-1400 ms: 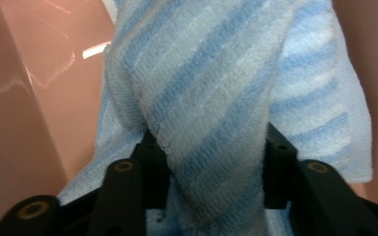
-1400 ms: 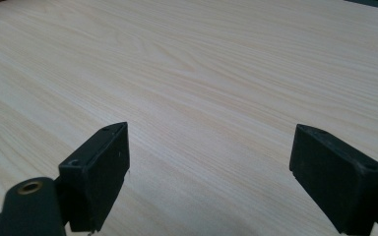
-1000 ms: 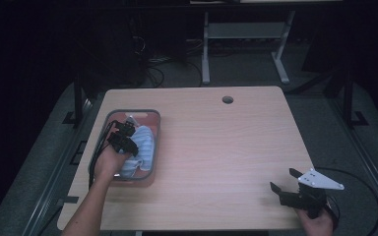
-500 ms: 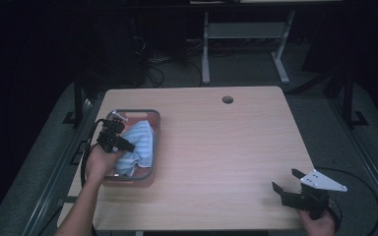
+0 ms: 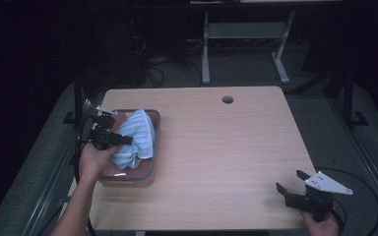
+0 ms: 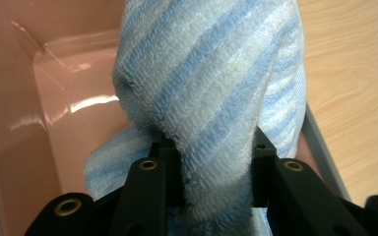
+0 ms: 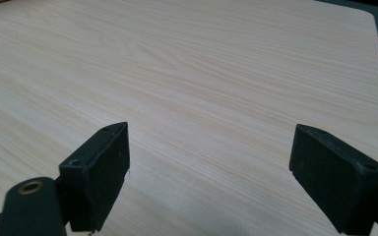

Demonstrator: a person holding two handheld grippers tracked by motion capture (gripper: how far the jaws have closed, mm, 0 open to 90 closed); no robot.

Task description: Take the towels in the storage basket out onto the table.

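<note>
- Left gripper [image 6: 211, 162]: pinching blue-and-white striped terry towel [image 6: 211, 88], bunched over pink rectangular plastic bin [image 5: 150, 142] at light wooden table [image 5: 236, 147] left edge.
- Right gripper [image 7: 209, 167]: spread wide, near front right corner.

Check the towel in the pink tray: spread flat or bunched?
Bunched. The striped towel rises in a twisted fold, pinched by the left gripper above the tray; its lower end lies crumpled inside.

A towel [image 5: 137, 139] lies in a bin [image 5: 153, 162] at the table's [image 5: 226, 162] left.
</note>
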